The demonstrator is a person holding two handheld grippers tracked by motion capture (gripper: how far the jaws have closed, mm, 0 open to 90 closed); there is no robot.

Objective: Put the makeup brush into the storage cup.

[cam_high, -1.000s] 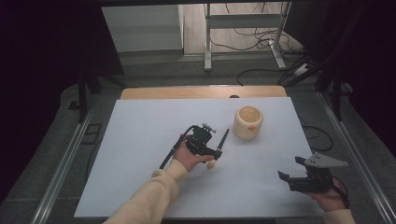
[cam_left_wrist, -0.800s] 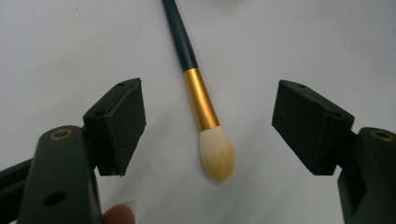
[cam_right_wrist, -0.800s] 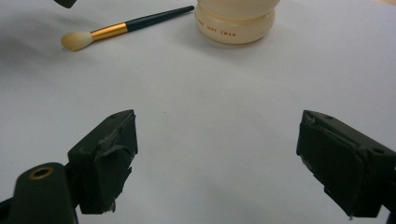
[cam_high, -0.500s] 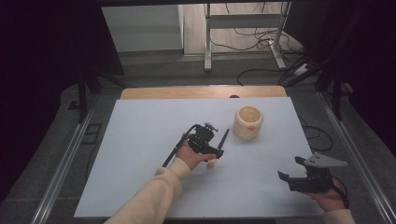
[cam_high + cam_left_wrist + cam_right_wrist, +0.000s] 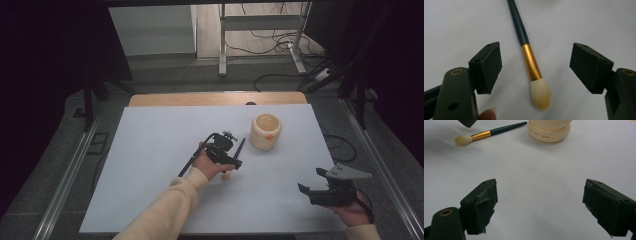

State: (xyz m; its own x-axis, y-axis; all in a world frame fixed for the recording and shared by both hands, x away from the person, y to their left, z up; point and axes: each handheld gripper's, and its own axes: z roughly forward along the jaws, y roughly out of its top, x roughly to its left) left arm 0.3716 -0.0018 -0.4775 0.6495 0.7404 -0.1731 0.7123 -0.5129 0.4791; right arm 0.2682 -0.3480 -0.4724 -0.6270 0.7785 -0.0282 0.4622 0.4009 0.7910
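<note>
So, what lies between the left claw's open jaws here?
The gold-ferruled, dark-handled makeup brush lies on the white table between them, untouched, in the left gripper view.

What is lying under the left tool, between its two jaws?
A makeup brush lies on the white table under the open left tool, untouched by either jaw. Its bristles, gold ferrule and part of the dark handle show; the handle's far end is cut off.

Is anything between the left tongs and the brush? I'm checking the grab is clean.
Nothing visible. The left tongs are open over the brush, which lies flat on the white table between the jaws, gold band centred. The jar stands apart beyond the handle.
</note>
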